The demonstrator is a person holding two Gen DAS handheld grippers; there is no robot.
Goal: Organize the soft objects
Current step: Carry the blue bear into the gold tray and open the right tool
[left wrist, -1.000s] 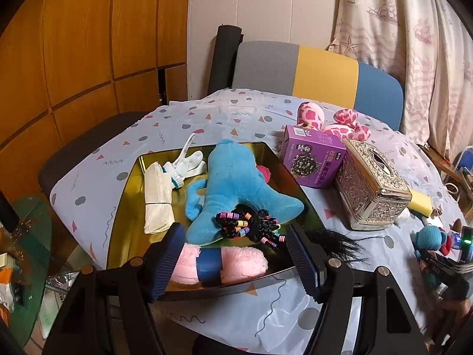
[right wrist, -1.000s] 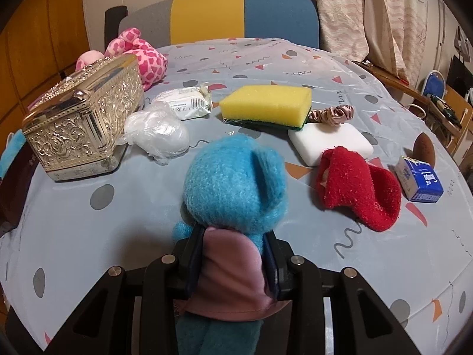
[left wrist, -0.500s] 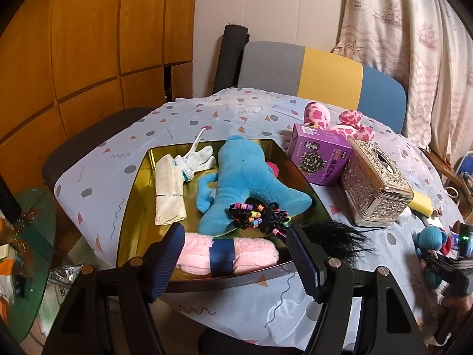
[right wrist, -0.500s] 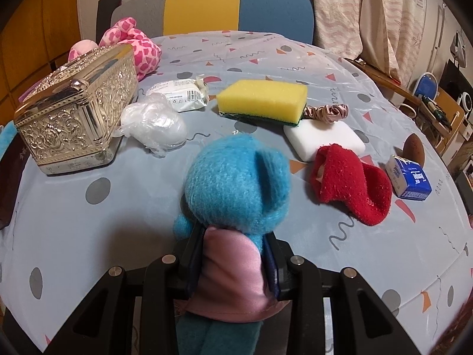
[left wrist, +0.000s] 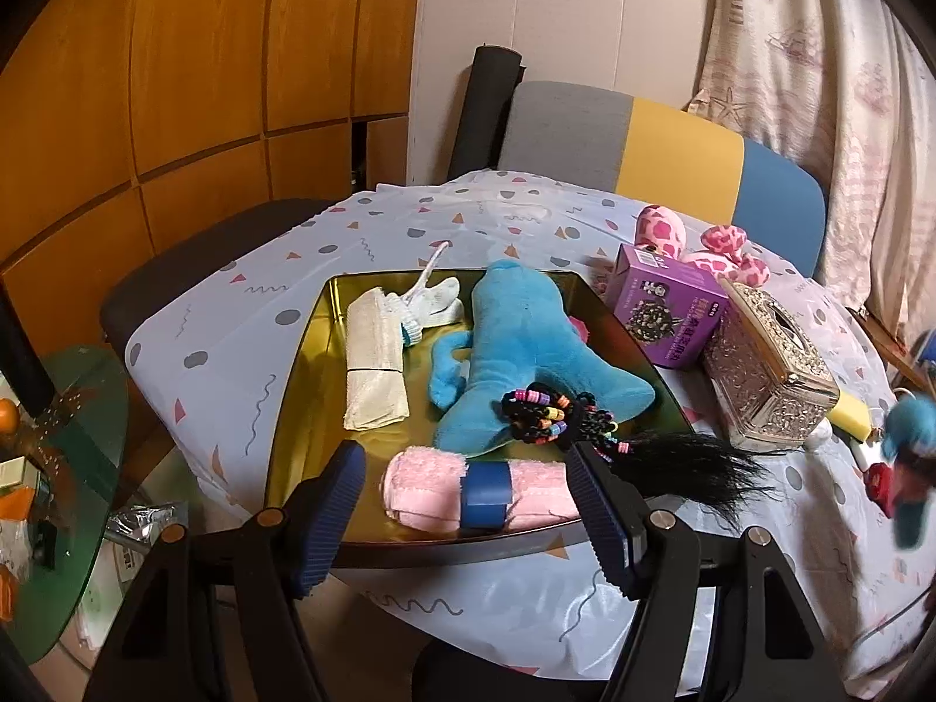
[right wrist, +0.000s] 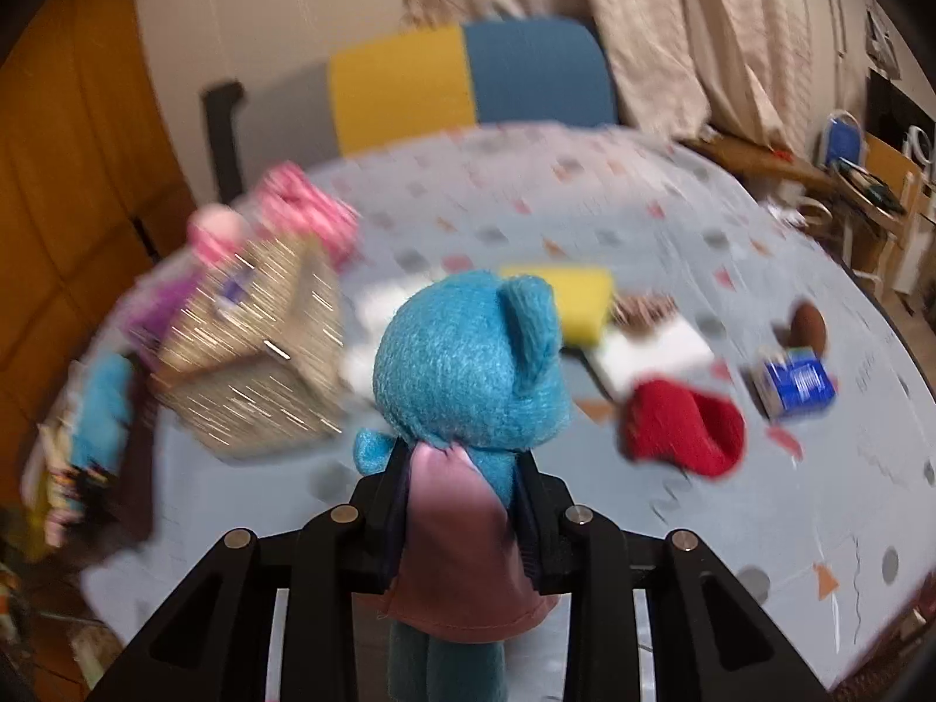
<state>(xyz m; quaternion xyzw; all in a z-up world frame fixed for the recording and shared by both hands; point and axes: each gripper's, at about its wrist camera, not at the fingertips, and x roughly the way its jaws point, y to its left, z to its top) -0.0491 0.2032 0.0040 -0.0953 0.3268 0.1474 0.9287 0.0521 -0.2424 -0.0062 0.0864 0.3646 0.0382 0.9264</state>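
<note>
My right gripper is shut on a small blue bear doll with a mauve cape and holds it up above the table; it shows blurred in the left wrist view. My left gripper is open and empty at the near edge of a gold tray. The tray holds a blue plush, a pink rolled towel, a cream cloth, white socks and beaded hair ties. A red sock, yellow sponge and pink spotted plush lie on the table.
A silver ornate box and a purple carton stand right of the tray. A black hairpiece lies by the tray's corner. A blue box, white block and brown ball are at the right. A chair stands behind.
My right gripper has lifted the blue bear doll up off the table and swung left, blurring the view. My left gripper has drawn back and risen a little from the tray.
</note>
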